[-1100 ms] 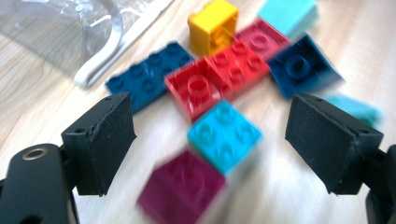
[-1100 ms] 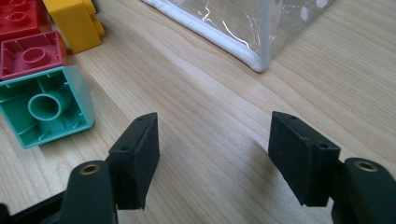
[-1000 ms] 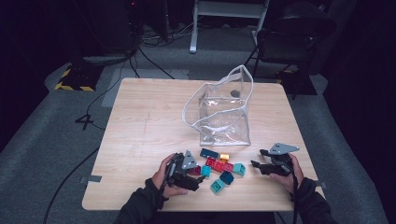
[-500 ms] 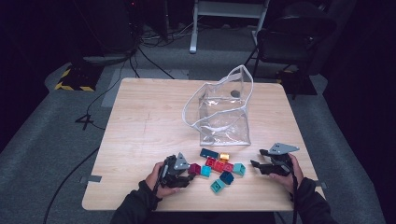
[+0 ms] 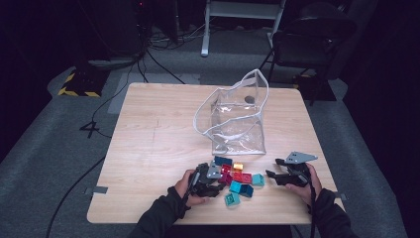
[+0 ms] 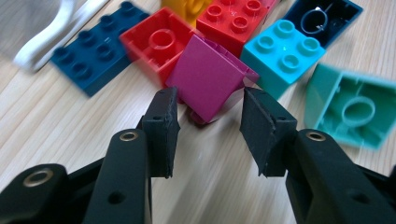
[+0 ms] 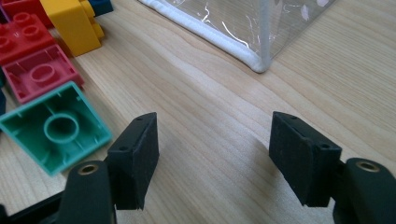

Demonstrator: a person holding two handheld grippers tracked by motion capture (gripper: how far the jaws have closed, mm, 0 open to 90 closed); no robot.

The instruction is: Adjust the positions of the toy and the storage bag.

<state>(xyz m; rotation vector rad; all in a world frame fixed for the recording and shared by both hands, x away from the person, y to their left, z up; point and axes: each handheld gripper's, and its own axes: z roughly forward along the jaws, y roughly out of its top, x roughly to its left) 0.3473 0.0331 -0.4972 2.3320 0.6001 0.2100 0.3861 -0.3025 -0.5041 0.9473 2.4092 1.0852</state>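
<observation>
The left claw (image 6: 205, 105) is closed on the magenta block (image 6: 210, 79) at the near edge of the brick pile (image 5: 236, 179) (its jaws have just been closing; a second ago the claw stood farther to nine o'clock of the pile). The clear bag (image 5: 236, 119) is seen at twelve o'clock on the tabletop (image 5: 148, 148); a lift toward it seems next. The right claw (image 7: 212, 149) is held open over bare wood.
</observation>
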